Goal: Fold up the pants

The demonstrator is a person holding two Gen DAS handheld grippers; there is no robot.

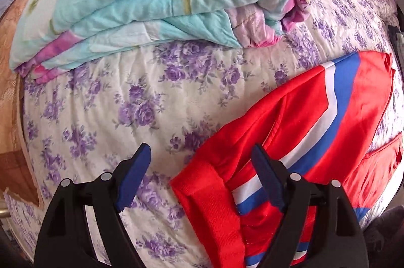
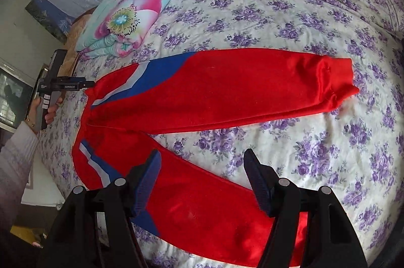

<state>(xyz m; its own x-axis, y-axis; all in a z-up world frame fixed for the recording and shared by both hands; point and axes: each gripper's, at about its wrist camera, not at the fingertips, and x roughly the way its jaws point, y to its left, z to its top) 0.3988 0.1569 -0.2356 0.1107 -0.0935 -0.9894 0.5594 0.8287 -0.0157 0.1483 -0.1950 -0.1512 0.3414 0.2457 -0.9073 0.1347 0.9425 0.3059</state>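
Observation:
Red pants [image 2: 214,88] with blue and white side stripes lie spread on a floral bedspread [image 2: 303,15]. One leg runs right to its cuff [image 2: 338,81]; the other leg runs under my right gripper [image 2: 202,154], which hovers open above it with nothing between its fingers. In the left wrist view the waist end of the pants [image 1: 315,116] lies at lower right. My left gripper [image 1: 202,150] is open over the waistband edge [image 1: 209,192], one finger above bare bedspread [image 1: 113,104] and the other above red cloth. In the right wrist view the left gripper [image 2: 87,85] sits by the waist, held by a hand [image 2: 50,114].
A folded turquoise and pink flowered quilt [image 1: 151,15] [image 2: 131,13] lies on the bed beyond the pants' waist. A brown bed frame [image 1: 10,91] borders the bed on the left. A person's pale sleeve [image 2: 15,154] reaches in at the left bed edge.

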